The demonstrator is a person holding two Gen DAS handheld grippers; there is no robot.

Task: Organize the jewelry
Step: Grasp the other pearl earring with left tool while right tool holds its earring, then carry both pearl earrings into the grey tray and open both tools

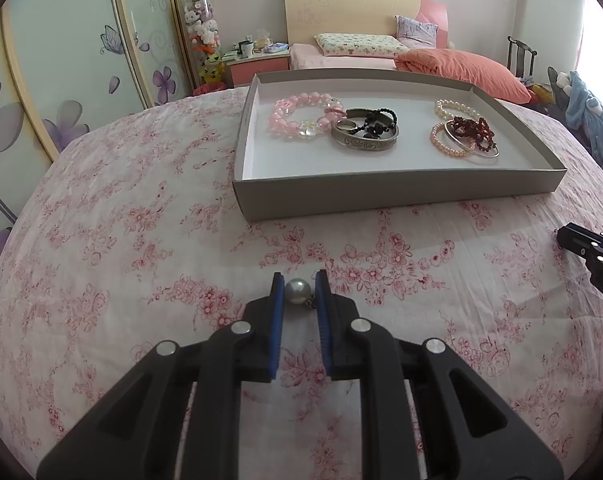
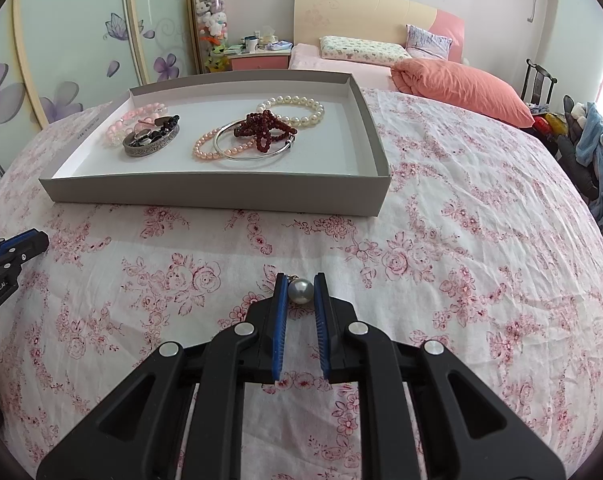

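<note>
A grey pearl earring (image 1: pixel 297 291) sits clamped between the blue pads of the left gripper (image 1: pixel 298 289), a small metal fitting showing at the pearl's lower right. A second grey pearl earring (image 2: pixel 300 290) is pinched the same way in the right gripper (image 2: pixel 300 289), its metal fitting at the upper left. Both pairs of jaws are nearly together, closed on the pearls just above the floral bedsheet (image 1: pixel 121 240).

Readable writing is sparse: "GenRobot.AI" runs along the left gripper's side as seen from the right wrist view, and "DAS" shows on the right gripper at the edge of the left wrist view.

Beyond the grippers lies a shallow grey cardboard tray (image 1: pixel 381 194) with a white floor. In it are a pink bead bracelet (image 1: pixel 301 114) touching an engraved metal bangle (image 1: pixel 365 140) with black beads (image 1: pixel 375 122) across it, and, apart from these, a white pearl bracelet (image 2: pixel 301 106), a small pink pearl bracelet (image 2: pixel 209 146), a thin silver bangle (image 2: pixel 253 154) and dark red beads (image 2: pixel 267 128) heaped together.

Behind stand a second bed with a cream and pink headboard (image 1: pixel 361 8), an orange duvet (image 1: pixel 461 70), a pink nightstand (image 1: pixel 257 66), a clear tube of plush toys (image 1: pixel 201 28) and wardrobe doors (image 1: pixel 61 60) with purple flowers.
</note>
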